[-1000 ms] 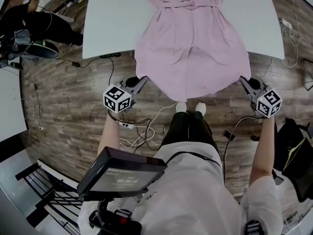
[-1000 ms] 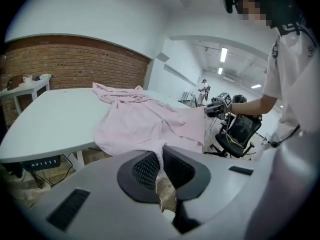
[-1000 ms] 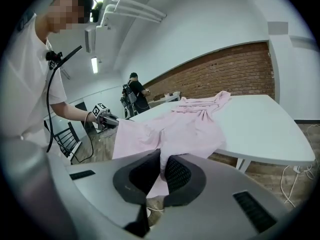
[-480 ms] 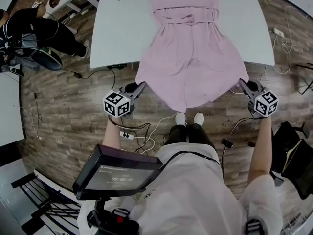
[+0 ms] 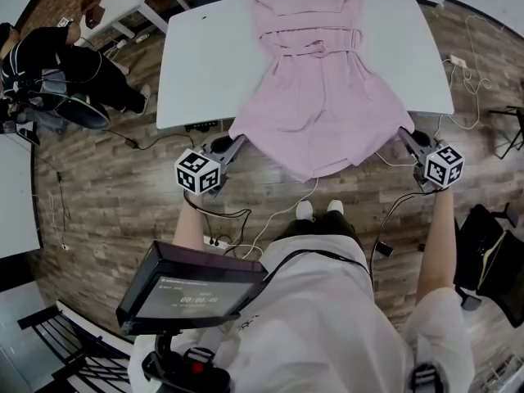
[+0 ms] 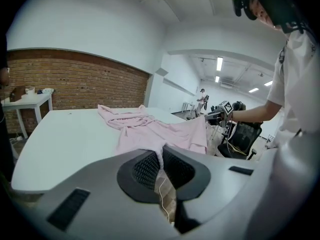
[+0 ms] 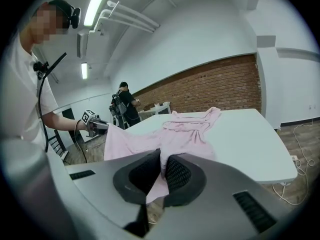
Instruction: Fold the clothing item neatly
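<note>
The pink dress [image 5: 318,88] is spread flat on the white table [image 5: 205,64], hem overhanging the near edge. Its lower corners are clamped in the shut fingers of the left gripper [image 5: 237,142] and right gripper [image 5: 404,135]. No fold is made yet; all folding seemingly remains.

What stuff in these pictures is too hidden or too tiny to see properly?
- Head view: the words on the dark screen are too small to read.
- Head view: the pink dress covers the tips of the left gripper and the right gripper.
- Head view: the person in black is partly cut off by the left edge.
</note>
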A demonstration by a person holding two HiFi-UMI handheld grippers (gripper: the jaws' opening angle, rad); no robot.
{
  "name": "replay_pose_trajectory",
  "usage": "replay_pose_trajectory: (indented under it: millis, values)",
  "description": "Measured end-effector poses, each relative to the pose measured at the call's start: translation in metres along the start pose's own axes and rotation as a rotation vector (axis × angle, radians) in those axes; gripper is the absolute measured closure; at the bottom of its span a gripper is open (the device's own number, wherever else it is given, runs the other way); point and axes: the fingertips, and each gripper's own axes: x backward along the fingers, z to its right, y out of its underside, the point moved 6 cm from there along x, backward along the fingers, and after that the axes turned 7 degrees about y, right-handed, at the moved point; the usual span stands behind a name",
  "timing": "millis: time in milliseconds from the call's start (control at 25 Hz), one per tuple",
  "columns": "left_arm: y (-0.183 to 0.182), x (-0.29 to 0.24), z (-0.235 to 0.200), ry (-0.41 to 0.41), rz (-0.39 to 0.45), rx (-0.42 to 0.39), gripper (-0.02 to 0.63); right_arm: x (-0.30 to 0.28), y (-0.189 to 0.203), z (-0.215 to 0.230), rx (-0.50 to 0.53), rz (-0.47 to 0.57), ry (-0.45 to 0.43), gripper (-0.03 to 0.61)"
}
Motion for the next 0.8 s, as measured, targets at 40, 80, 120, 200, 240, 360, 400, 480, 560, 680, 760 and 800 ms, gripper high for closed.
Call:
replay_pose_trajectory:
  millis: [40,80,120,200,240,360,400,480,560,680,760,800]
  values:
    - [-0.003,-0.001,-0.001,0.001,0.011,0.002,0.601,-0.001,-0.004,-0.001,0.004,0.006,-0.001,0.568]
    - [-0.006,-0.002,-0.002,0.001,0.022,0.005,0.601,-0.002,-0.008,-0.001,0.007,0.013,-0.003,0.568]
    - [-0.010,-0.002,-0.004,0.002,0.033,0.006,0.601,-0.003,-0.012,-0.001,0.008,0.022,-0.006,0.568]
    - [-0.020,-0.004,-0.008,0.001,0.058,0.011,0.601,-0.007,-0.023,0.000,0.006,0.045,-0.015,0.568]
    - [-0.025,-0.005,-0.011,0.000,0.074,0.016,0.601,-0.009,-0.028,0.002,0.004,0.057,-0.019,0.568]
    - [-0.043,-0.007,-0.021,-0.004,0.118,0.032,0.601,-0.015,-0.042,0.012,-0.003,0.082,-0.028,0.568]
    - [-0.049,-0.008,-0.024,-0.006,0.128,0.032,0.601,-0.018,-0.046,0.017,-0.006,0.088,-0.031,0.568]
    - [-0.062,-0.012,-0.034,-0.012,0.139,0.028,0.601,-0.025,-0.053,0.030,-0.014,0.098,-0.040,0.568]
    - [-0.074,-0.017,-0.046,-0.023,0.151,0.034,0.601,-0.033,-0.060,0.044,-0.022,0.106,-0.054,0.568]
    - [-0.092,-0.023,-0.068,-0.048,0.192,0.070,0.601,-0.051,-0.076,0.068,-0.031,0.116,-0.074,0.568]
    - [-0.103,-0.028,-0.085,-0.075,0.207,0.093,0.601,-0.066,-0.088,0.083,-0.037,0.121,-0.090,0.568]
    - [-0.108,-0.031,-0.094,-0.088,0.210,0.104,0.601,-0.074,-0.094,0.091,-0.038,0.122,-0.099,0.568]
